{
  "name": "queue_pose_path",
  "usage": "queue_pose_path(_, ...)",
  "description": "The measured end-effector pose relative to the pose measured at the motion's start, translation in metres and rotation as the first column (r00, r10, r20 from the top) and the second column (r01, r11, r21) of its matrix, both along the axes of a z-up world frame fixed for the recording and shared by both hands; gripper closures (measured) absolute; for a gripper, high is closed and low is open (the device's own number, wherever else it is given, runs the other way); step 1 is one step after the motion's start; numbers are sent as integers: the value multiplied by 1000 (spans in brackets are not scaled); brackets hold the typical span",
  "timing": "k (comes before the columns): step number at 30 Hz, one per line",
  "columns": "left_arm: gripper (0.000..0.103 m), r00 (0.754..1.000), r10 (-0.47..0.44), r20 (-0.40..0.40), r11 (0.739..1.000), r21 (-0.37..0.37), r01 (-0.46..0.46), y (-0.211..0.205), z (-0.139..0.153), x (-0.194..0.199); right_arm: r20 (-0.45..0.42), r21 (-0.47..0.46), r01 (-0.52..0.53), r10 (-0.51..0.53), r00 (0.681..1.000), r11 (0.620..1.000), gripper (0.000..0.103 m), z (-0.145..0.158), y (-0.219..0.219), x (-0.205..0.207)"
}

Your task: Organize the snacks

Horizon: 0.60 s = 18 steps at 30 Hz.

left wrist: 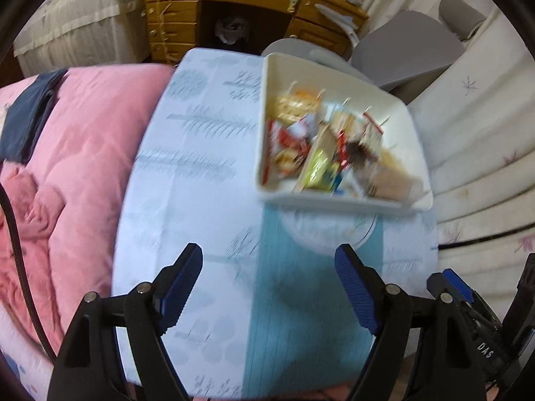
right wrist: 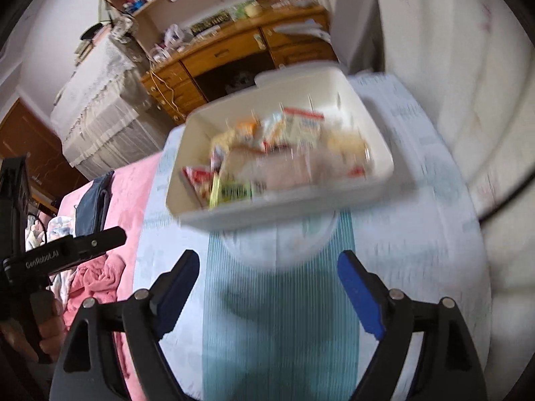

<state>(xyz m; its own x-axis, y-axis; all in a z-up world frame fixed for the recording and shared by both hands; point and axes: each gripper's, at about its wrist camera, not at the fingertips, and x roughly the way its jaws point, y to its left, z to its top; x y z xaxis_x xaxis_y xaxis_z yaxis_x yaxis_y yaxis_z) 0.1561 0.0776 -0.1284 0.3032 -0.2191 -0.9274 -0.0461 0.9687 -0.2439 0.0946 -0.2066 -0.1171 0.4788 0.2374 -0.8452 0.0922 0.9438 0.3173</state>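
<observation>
A white plastic bin (left wrist: 347, 200) full of mixed snack packets (left wrist: 321, 147) stands on a small table with a pale blue patterned cloth (left wrist: 200, 167). A white lid or plate (left wrist: 327, 234) lies under its near edge. My left gripper (left wrist: 269, 264) is open and empty, hovering over the cloth just short of the bin. In the right wrist view the same bin (right wrist: 284, 207) and snacks (right wrist: 267, 157) are blurred. My right gripper (right wrist: 267, 267) is open and empty, close to the bin's near wall. The left gripper's body (right wrist: 60, 250) shows at the left.
A pink quilt (left wrist: 83, 150) with dark blue cloth (left wrist: 30, 113) lies left of the table. A wooden desk (left wrist: 240, 10) stands behind, a grey chair (left wrist: 411, 50) at back right, a white quilted surface (left wrist: 478, 150) on the right.
</observation>
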Motion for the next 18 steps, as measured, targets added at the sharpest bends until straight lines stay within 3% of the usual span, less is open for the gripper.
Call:
queue_pose_path(4,23,1000,17,-1,1000,1,-17,7,13,-35,-55,13,-15,15,998,1000,17,2,2,-26)
queue_pose_path(10,23,997,2,77,1000,-21,0,-9,59,-71,-120,11,-45,46,992,999,17,32,-6,-53)
queue_pose_path(18,17,988,-41,151,999,11,40,-43,113,-85,-50,15,-88,89,995,996,9,96,-12,-69)
